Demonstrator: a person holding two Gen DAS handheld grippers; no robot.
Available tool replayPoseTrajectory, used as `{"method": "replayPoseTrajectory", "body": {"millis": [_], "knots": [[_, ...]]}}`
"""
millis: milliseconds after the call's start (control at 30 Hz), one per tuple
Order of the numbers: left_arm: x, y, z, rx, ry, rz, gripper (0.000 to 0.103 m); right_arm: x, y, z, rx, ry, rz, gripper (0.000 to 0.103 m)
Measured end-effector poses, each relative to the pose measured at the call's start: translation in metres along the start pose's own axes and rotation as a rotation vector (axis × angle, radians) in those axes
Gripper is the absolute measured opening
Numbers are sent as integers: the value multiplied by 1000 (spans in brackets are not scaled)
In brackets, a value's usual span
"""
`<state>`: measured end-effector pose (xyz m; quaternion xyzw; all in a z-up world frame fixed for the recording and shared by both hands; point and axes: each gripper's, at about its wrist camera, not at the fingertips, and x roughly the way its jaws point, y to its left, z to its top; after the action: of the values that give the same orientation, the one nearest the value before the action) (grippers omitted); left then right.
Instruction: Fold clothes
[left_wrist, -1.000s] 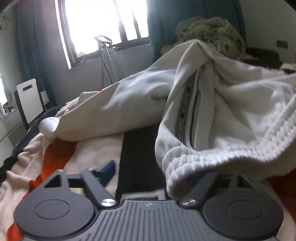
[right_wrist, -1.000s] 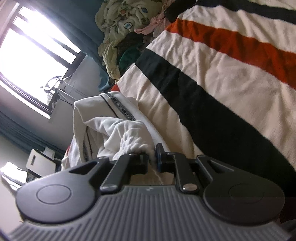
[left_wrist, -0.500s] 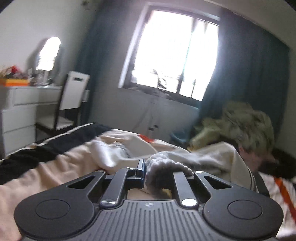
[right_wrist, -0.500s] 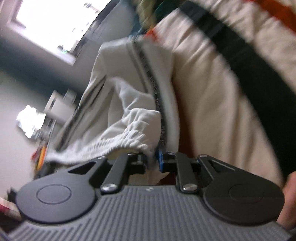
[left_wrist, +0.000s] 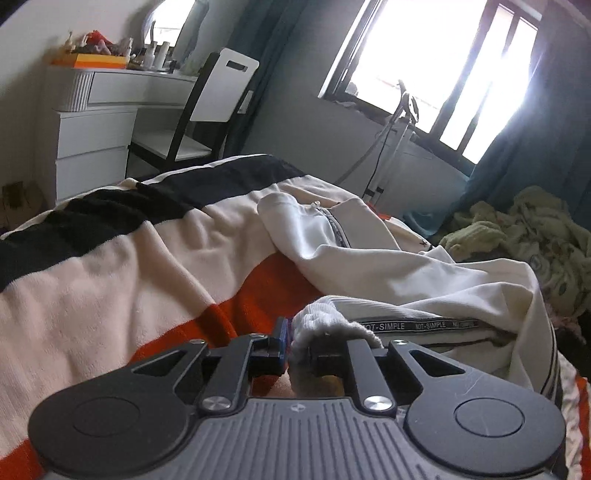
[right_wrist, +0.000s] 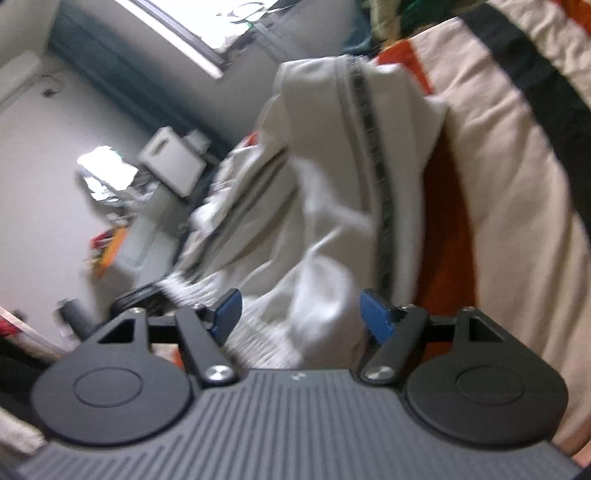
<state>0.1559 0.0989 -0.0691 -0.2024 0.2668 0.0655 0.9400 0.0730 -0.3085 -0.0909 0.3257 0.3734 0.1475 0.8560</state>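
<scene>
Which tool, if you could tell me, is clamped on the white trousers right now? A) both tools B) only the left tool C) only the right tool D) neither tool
B: the left tool pinches the ribbed cuff of the white trousers, while the right tool stands spread wide with the cloth loose between its fingers.

Bedroom. Bright barred window (left_wrist: 436, 70) ahead and right of the left gripper, teal curtains (left_wrist: 517, 177) beside it. White dresser (left_wrist: 92, 122) ahead-left, cluttered on top; white-backed chair (left_wrist: 207, 107) pushed against it. Grey walls (left_wrist: 295, 122). Striped blanket (left_wrist: 110, 266) directly below; green bedding heap (left_wrist: 535, 236) far right.
</scene>
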Motion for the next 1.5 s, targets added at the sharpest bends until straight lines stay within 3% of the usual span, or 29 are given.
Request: {"method": "replayPoseTrajectory", "body": {"millis": [133,200,233,267,300,400,500,533,767,833,900,933,967,1033,1167,1500], "knots": [[4,3,-4,-17,9,8,14,19,4,1,-39,18,-80,73],[4,3,-4,-19,12,3,14,29,7,1,-58,28,-121,66],[5,3,-4,-20,14,0,14,34,8,1,-68,32,-141,38],[5,3,-4,-21,16,-3,14,39,9,2,-77,37,-161,16],[5,4,-5,-22,18,-6,14,43,10,2,-88,39,-180,16],[3,4,-5,-25,27,-29,14,9,23,-6,-138,-100,-162,15],[-3,6,-8,-36,61,-81,18,-15,23,-10,-88,-177,-183,15],[-4,7,-10,-38,81,-86,20,-20,20,-12,-64,-188,-199,16],[-16,19,-18,-70,185,-126,19,0,-21,-18,179,-39,-242,18],[-24,26,-18,-92,186,-138,31,-3,-17,-19,176,-52,-224,20],[-32,32,-18,-109,178,-146,42,-5,-16,-21,187,-58,-217,31],[-33,33,-18,-118,172,-148,49,-8,-17,-23,204,-62,-214,43],[-35,34,-18,-126,167,-150,52,-11,-22,-24,230,-65,-205,61],[-34,38,-18,-178,169,-174,62,-13,-30,-28,288,-70,-178,74],[-20,49,-21,-331,201,-233,67,-11,-38,-31,343,-42,-158,74],[-36,58,-26,-352,194,-213,77,-5,-47,-34,409,-14,-182,74]]}}
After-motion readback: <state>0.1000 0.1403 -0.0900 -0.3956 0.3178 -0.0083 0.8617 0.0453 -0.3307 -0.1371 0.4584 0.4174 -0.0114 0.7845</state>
